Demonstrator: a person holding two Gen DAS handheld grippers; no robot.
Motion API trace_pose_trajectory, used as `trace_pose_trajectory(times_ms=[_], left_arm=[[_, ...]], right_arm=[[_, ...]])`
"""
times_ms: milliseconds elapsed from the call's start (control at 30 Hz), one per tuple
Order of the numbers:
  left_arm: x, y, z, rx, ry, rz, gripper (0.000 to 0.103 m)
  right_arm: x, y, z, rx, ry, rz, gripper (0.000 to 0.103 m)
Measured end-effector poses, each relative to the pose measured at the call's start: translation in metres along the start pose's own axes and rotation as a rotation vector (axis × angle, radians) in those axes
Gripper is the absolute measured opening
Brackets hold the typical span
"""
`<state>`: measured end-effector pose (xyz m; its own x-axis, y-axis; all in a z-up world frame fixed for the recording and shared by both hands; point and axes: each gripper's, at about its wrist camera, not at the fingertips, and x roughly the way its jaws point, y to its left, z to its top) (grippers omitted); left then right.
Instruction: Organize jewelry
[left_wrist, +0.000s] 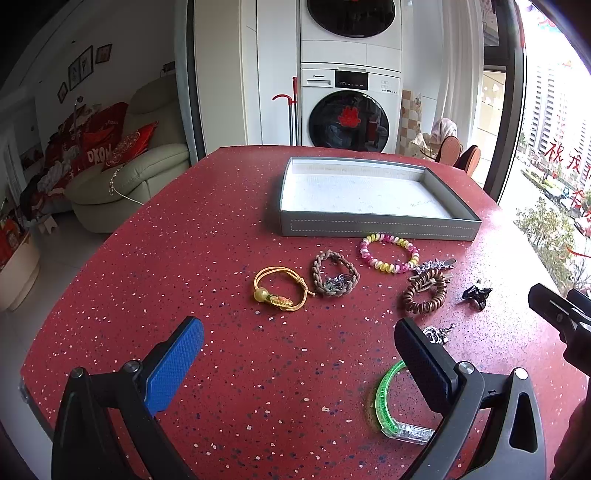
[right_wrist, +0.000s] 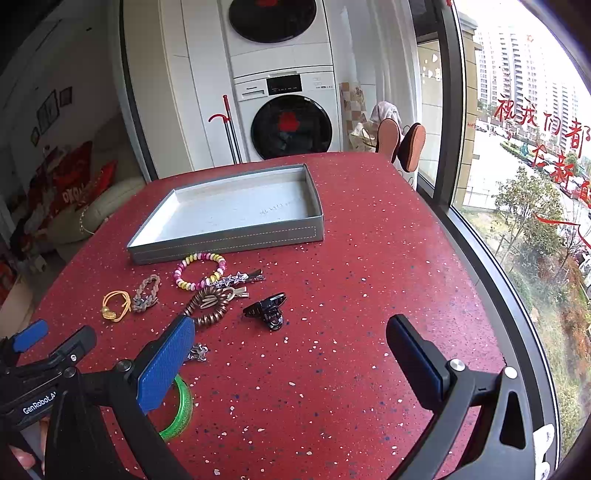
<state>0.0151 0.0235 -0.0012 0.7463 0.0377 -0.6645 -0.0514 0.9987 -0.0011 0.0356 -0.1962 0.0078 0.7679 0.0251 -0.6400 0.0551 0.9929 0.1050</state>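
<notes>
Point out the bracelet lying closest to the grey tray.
The pink, yellow and white beaded bracelet lies just in front of the grey tray. The braided brown one and yellow cord one lie farther off.

"GenRobot.AI" on left hand-held gripper (right_wrist: 29, 341); "Panasonic" on washer (left_wrist: 351, 107).

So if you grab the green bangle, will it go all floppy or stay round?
The green bangle will probably stay round: it looks like one hard, see-through plastic ring. Its shiny surface might slip between the fingers. It lies flat on the red table, so it shouldn't roll unless tipped on edge.
</notes>
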Motion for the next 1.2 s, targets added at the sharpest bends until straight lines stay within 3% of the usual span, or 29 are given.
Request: trace_pose_trajectory(times_ms=[533,1200], left_arm=[[-0.006,0.007,0.008,-0.02,-0.021,-0.001,0.103],[0.003,0.013,0.007,-0.044,0.03,0.0,0.103]], right_arm=[[-0.004,-0.001,0.002,-0.003,-0.001,-0.007,0.103],[0.001,0.002,0.008,-0.025,0.024,0.013,0.103]])
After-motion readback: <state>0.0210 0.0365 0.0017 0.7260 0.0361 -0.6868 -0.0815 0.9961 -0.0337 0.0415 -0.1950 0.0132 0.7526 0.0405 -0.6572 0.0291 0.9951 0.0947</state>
